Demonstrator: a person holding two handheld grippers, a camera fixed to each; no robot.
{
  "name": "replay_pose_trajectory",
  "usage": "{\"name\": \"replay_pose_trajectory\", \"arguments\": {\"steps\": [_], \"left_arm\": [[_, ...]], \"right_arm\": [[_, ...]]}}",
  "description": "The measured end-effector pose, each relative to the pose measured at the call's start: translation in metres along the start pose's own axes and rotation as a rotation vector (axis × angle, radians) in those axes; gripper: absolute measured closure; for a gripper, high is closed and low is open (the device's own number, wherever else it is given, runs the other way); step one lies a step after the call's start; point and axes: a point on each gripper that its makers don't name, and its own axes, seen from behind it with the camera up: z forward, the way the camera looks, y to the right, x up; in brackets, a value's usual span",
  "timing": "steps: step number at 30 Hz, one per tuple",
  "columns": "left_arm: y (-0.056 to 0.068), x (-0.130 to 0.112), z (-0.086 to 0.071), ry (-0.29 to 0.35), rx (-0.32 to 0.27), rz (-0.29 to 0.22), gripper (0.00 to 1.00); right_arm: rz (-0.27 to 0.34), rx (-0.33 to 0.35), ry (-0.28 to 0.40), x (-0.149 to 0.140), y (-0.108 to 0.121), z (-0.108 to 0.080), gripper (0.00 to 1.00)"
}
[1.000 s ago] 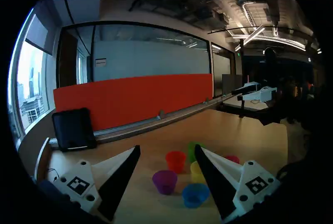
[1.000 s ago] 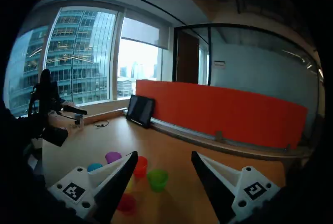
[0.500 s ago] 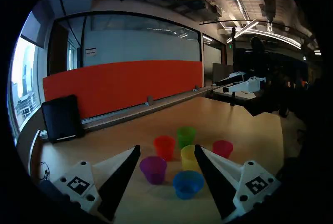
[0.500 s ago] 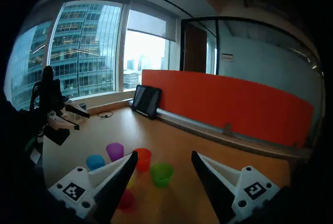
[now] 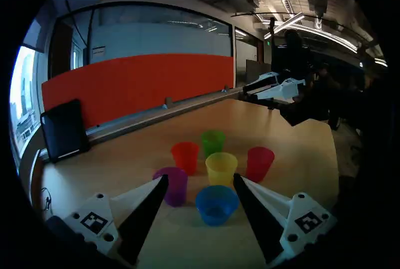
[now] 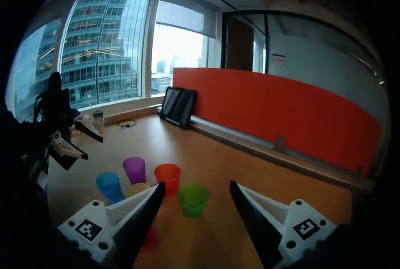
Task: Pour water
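Left gripper view, tapered plastic cups [image 5: 221,166] on wood table [image 5: 300,144], left gripper [image 5: 200,176], right gripper [image 6: 197,183], jaws wide, empty

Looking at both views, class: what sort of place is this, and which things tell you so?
Most likely an open-plan office: a long wooden desk backed by an orange divider screen, tall windows facing high-rise towers, and strip lights overhead.

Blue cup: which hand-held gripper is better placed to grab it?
Left, probably. The left hand-held gripper is open, with the blue cup close ahead, in line with its gap. From the right hand-held gripper, that cup sits off to one side.
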Motion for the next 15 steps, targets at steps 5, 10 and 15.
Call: {"name": "replay_pose_trajectory", "arguments": {"steps": [5, 10, 15], "left_arm": [[0.009, -0.017, 0.006, -0.038, -0.024, 0.007, 0.03], [0.017, -0.032, 0.011, -0.078, -0.04, 0.02, 0.03], [0.023, -0.049, 0.016, -0.124, -0.051, 0.034, 0.03]], "right_arm": [[-0.007, 0.011, -0.028, -0.013, 0.002, 0.01, 0.0], [-0.009, 0.026, -0.054, -0.026, 0.003, 0.019, 0.0], [-0.015, 0.045, -0.079, -0.036, 0.001, 0.025, 0.0]]}}
